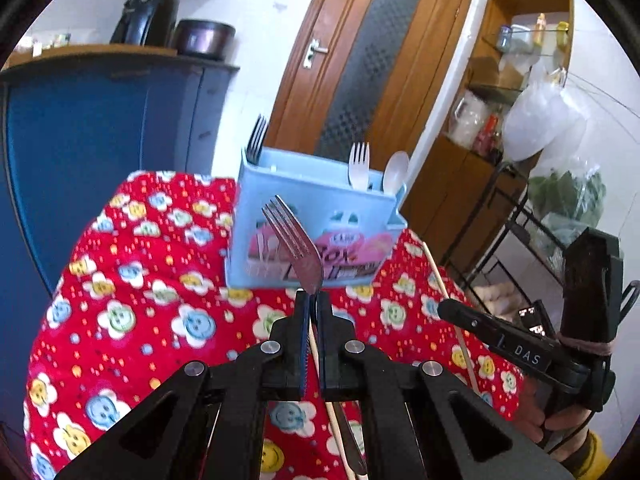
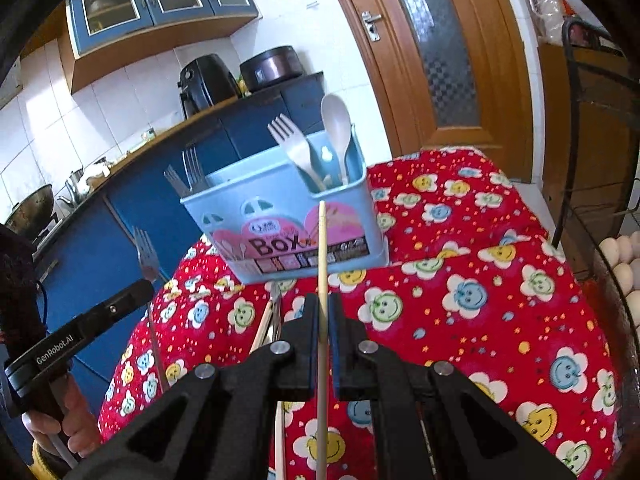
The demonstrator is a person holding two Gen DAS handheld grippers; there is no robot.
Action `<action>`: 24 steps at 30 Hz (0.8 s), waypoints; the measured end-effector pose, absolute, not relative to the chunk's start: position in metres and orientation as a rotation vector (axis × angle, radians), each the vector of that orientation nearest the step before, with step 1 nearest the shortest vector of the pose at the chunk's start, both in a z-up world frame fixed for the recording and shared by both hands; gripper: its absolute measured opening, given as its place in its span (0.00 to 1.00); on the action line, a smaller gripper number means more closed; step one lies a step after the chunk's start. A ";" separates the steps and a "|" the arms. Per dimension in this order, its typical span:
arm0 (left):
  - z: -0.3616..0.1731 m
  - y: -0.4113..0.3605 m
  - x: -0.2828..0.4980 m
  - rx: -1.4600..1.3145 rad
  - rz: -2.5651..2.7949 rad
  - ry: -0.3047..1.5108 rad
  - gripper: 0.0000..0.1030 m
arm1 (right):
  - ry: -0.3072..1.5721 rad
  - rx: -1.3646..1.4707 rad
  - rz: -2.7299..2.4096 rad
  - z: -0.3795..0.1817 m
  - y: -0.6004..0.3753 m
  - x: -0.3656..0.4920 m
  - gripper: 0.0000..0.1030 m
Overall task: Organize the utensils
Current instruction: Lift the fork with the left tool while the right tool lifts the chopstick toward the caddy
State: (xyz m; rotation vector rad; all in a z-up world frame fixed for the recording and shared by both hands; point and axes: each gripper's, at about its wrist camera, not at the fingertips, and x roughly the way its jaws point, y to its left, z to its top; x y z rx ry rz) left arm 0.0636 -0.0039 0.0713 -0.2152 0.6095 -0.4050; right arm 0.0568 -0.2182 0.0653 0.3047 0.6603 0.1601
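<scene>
Flowered red cloth (image 1: pixel 132 280); steel fork (image 1: pixel 294 242) pinched in left claw (image 1: pixel 313 300).

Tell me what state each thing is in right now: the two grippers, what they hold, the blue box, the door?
Left gripper: shut on metal fork, tines up.
Right gripper: shut on wooden chopstick, upright.
Blue box: standing on red cloth, holding forks, white plastic fork and spoon.
Door: closed.

I see red tablecloth (image 1: pixel 132 280) with smiley flowers, light blue utensil box (image 2: pixel 280 216) with pink label, white plastic spoon (image 2: pixel 335 120), blue cabinets (image 1: pixel 100 128).
</scene>
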 end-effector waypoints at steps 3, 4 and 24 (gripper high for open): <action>0.079 -0.002 0.066 -0.216 -0.400 0.584 0.03 | 0.647 0.308 0.156 0.069 -0.220 0.057 0.06; 0.081 -0.002 0.066 -0.216 -0.399 0.577 0.03 | 0.644 0.309 0.154 0.070 -0.221 0.058 0.06; 0.149 -0.019 0.100 -0.132 -0.354 0.393 0.03 | 0.626 0.345 0.123 0.070 -0.241 0.068 0.06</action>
